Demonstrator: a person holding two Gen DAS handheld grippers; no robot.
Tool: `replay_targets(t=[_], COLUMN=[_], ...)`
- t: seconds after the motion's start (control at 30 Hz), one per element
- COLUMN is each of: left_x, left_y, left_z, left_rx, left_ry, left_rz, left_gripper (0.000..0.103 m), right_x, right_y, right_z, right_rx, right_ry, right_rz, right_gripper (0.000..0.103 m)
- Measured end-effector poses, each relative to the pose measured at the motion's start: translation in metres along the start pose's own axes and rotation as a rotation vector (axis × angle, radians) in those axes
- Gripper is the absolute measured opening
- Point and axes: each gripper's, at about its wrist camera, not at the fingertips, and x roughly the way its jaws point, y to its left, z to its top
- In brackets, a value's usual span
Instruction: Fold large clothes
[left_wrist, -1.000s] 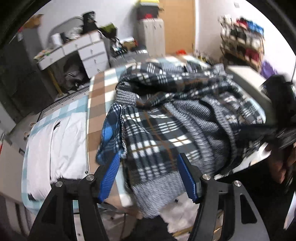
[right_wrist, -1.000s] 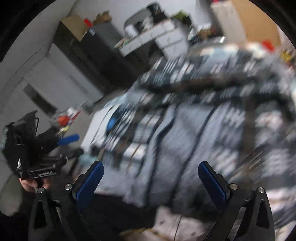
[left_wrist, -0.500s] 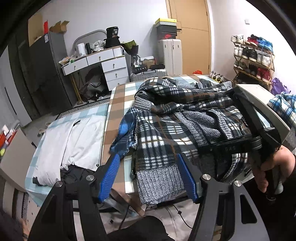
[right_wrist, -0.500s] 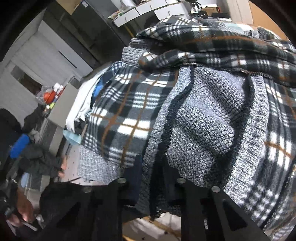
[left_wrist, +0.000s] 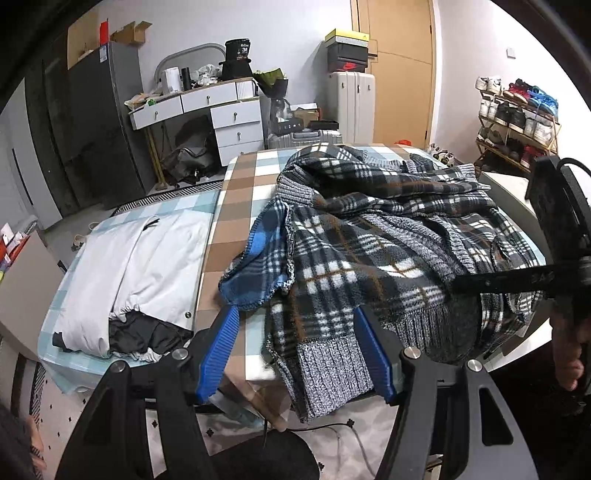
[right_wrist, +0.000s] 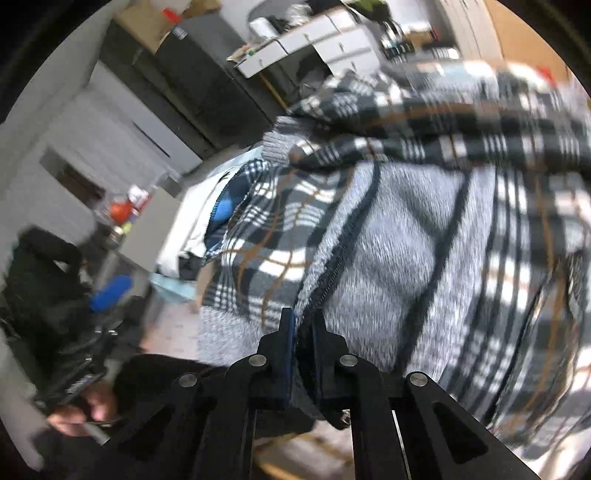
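Observation:
A large black, white and orange plaid garment with grey knit parts (left_wrist: 373, 236) lies crumpled on the checked table (left_wrist: 236, 192); its grey ribbed hem (left_wrist: 332, 369) hangs over the near edge. My left gripper (left_wrist: 299, 350) is open, its blue pads on either side of that hanging hem, not clamped. My right gripper (right_wrist: 303, 332) is shut on a dark-edged seam of the grey knit part (right_wrist: 388, 251). It also shows in the left wrist view (left_wrist: 517, 278) at the garment's right side. The right wrist view is motion-blurred.
A blue plaid cloth (left_wrist: 258, 258) lies under the garment's left edge. A white folded garment (left_wrist: 136, 266) lies on a lower surface at left. A white desk (left_wrist: 207, 110), suitcases (left_wrist: 351, 103) and a shoe rack (left_wrist: 517, 114) stand behind.
My right gripper went from open beside the garment to shut on its grey knit seam. My left gripper pulled back a little and stayed open around the hem.

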Motion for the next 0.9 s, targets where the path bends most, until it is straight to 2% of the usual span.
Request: replay_targets(t=[0.03, 0.1, 0.27, 0.37, 0.43, 0.5, 0.6, 0.63, 0.7, 0.8, 0.9], left_x=[0.001, 0.004, 0.010, 0.010, 0.011, 0.017, 0.025, 0.029, 0.033, 0.033, 0.030], left_y=[0.001, 0.001, 0.002, 0.003, 0.002, -0.003, -0.013, -0.015, -0.024, -0.028, -0.014], left_z=[-0.001, -0.003, -0.010, -0.011, -0.013, -0.014, -0.020, -0.022, -0.028, -0.031, -0.026], left_rx=[-0.004, -0.011, 0.010, 0.005, 0.015, 0.028, 0.002, -0.004, 0.006, 0.035, 0.005], left_ry=[0.002, 0.010, 0.043, 0.066, 0.076, 0.111, 0.156, 0.175, 0.191, 0.195, 0.204], left_rz=[-0.008, -0.018, -0.027, -0.054, -0.060, -0.070, -0.114, -0.132, -0.103, -0.055, -0.031], left_gripper=[0.060, 0.060, 0.060, 0.060, 0.060, 0.060, 0.060, 0.060, 0.060, 0.060, 0.060], right_x=[-0.001, -0.004, -0.003, -0.010, -0.007, 0.009, 0.012, 0.006, -0.014, -0.069, -0.122], right_y=[-0.009, -0.018, -0.029, -0.036, -0.035, -0.036, -0.027, -0.022, -0.018, -0.021, -0.046], right_z=[-0.002, -0.003, -0.007, -0.014, -0.019, -0.024, -0.025, -0.025, -0.026, -0.029, -0.034], right_rx=[0.044, 0.083, 0.105, 0.123, 0.098, 0.088, 0.043, 0.019, 0.001, -0.038, -0.021], right_ry=[0.001, -0.004, 0.014, 0.008, 0.041, 0.116, 0.115, 0.129, 0.128, 0.048, -0.046], right_rz=[0.047, 0.076, 0.010, 0.039, 0.003, -0.039, -0.094, -0.100, -0.085, -0.080, -0.091], right_gripper=[0.007, 0.007, 0.006, 0.006, 0.006, 0.006, 0.007, 0.007, 0.007, 0.008, 0.009])
